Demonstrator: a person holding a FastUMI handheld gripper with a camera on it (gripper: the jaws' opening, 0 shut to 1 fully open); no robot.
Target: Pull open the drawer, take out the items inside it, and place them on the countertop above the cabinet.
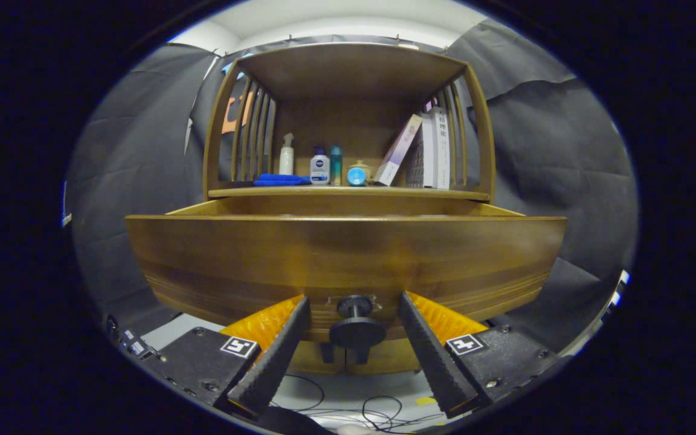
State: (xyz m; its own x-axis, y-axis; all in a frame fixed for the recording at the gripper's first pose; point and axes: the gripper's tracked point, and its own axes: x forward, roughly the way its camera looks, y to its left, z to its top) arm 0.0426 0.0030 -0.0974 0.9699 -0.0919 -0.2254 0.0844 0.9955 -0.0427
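Drawer point(348, 260) pulled out from cabinet, front facing camera. Hand-held gripper point(354, 305) spread wide, fingers point(281, 344) either side of the knob point(356, 323), not touching it. Bottles point(319, 167) and books point(435, 148) on bench above.

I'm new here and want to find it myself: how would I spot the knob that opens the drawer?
Start at the wooden cabinet with bottles and books on its shelf, then drop to the wide drawer front below. Low at its middle sits the knob, between the gripper's open fingers, untouched. It is the only round black thing on that brown wood.
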